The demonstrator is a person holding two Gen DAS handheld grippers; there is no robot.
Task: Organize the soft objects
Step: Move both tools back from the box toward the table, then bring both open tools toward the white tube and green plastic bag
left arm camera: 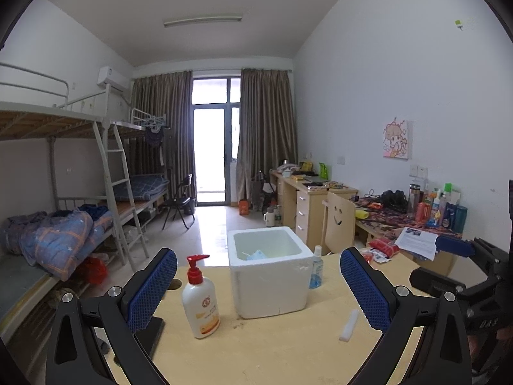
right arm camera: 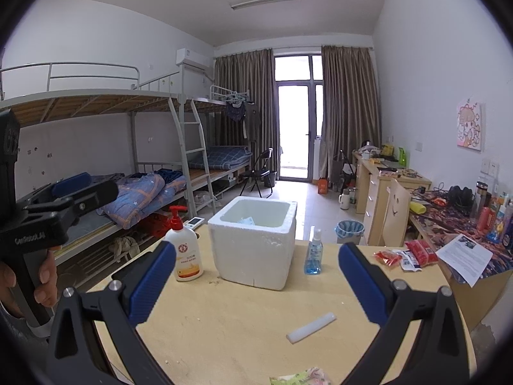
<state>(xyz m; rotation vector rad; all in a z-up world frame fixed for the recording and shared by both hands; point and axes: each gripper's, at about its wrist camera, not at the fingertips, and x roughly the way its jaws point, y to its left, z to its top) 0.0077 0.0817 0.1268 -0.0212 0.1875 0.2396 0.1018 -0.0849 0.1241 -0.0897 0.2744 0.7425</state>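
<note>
A white foam box [left arm camera: 272,292] [right arm camera: 253,256] stands open on the wooden table [right arm camera: 231,320], with a pale blue soft item [left arm camera: 256,255] [right arm camera: 246,221] lying inside. A white foam strip [left arm camera: 349,324] [right arm camera: 311,323] lies on the table to the box's near right. A floral soft piece [right arm camera: 301,377] shows at the bottom edge of the right wrist view. My left gripper [left arm camera: 256,253] is open and empty, facing the box. My right gripper [right arm camera: 256,247] is open too, holding nothing. Each gripper appears in the other's view: the right gripper [left arm camera: 429,263] and the left gripper [right arm camera: 96,189].
A red-pump lotion bottle [left arm camera: 200,301] [right arm camera: 186,253] stands left of the box and a small blue spray bottle [left arm camera: 316,268] [right arm camera: 313,256] right of it. Red packets [right arm camera: 420,252] and a paper [right arm camera: 465,256] lie at the table's far right. A hand [right arm camera: 45,276] holds the left gripper. Bunk beds stand on the left.
</note>
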